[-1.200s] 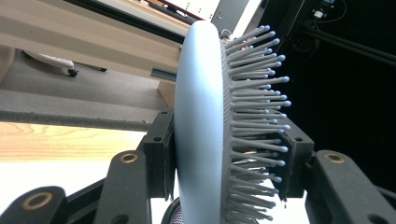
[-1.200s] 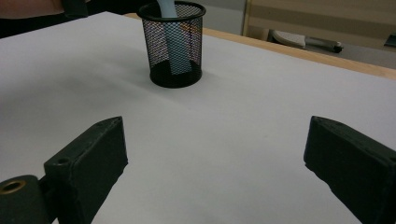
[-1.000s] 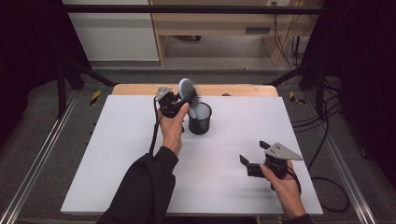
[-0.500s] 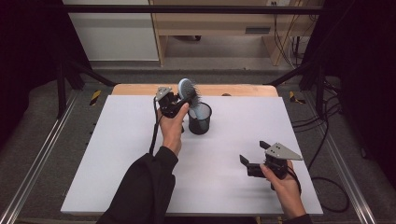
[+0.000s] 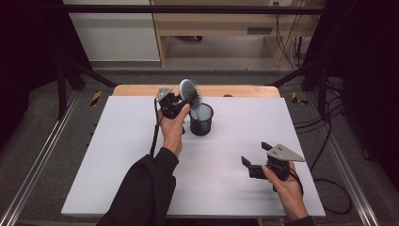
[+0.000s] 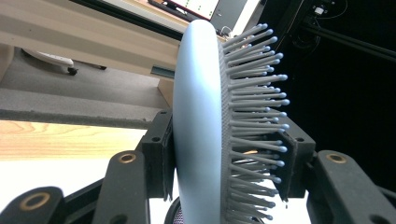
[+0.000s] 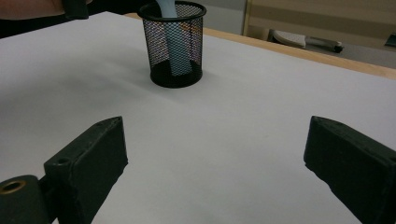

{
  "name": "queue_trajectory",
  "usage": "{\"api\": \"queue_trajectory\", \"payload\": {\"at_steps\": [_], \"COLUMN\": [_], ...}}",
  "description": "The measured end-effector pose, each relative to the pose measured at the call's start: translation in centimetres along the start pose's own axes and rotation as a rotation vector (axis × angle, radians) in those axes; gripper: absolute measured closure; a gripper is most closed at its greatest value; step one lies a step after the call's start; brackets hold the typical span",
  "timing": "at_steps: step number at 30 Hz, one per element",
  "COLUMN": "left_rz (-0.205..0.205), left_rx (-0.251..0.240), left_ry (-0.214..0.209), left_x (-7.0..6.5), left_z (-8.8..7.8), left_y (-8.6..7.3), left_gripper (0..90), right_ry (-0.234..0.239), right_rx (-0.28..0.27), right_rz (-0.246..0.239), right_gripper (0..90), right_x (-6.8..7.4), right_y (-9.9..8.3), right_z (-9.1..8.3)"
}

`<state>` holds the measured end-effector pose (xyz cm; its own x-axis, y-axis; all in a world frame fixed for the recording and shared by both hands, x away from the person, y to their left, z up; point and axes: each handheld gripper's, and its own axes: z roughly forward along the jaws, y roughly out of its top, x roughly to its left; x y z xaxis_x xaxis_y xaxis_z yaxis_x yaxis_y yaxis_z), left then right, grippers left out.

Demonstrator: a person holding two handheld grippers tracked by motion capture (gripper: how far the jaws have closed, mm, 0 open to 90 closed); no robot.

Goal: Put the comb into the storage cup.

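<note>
My left gripper clamps pale blue hairbrush: one jaw on smooth back, other against bristles. Wooden table edge left of brush.

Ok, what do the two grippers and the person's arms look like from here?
Both grippers are black with two blocky jaws and brass-coloured pivot rivets. The left gripper trails a black cable along the forearm, which wears a black sleeve. The right gripper carries a grey three-cornered plate on top; its cable loops off the table edge.
</note>
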<state>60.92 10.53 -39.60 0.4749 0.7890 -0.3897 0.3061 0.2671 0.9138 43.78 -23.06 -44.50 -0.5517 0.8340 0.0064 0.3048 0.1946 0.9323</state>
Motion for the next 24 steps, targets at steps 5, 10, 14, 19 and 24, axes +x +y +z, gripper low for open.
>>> {"api": "queue_trajectory", "payload": {"at_steps": [5, 10, 14, 19, 24], "left_rz": [-0.002, 0.001, -0.001, -0.005, -0.008], "left_rx": [0.001, 0.001, 0.001, 0.001, 0.000], "left_ry": [-0.001, 0.000, 0.002, 0.002, 0.004], "left_x": [0.04, 0.12, 0.24, 0.35, 0.43], "left_z": [-0.02, -0.07, -0.10, -0.12, -0.20], "left_y": [0.01, 0.00, -0.01, -0.02, -0.05], "left_gripper": [49.1, 48.6, 48.1, 47.6, 47.4], "right_ry": [0.000, 0.001, -0.001, 0.000, 0.000], "right_rx": [0.000, 0.001, 0.001, 0.001, 0.002], "right_rz": [0.001, 0.000, 0.000, 0.000, 0.001], "right_gripper": [6.0, 6.0, 6.0, 6.0, 6.0], "right_x": [0.02, 0.02, 0.02, 0.03, 0.03], "right_y": [0.00, 0.00, 0.00, -0.01, -0.01], "right_z": [0.02, 0.03, 0.04, 0.05, 0.06]}}
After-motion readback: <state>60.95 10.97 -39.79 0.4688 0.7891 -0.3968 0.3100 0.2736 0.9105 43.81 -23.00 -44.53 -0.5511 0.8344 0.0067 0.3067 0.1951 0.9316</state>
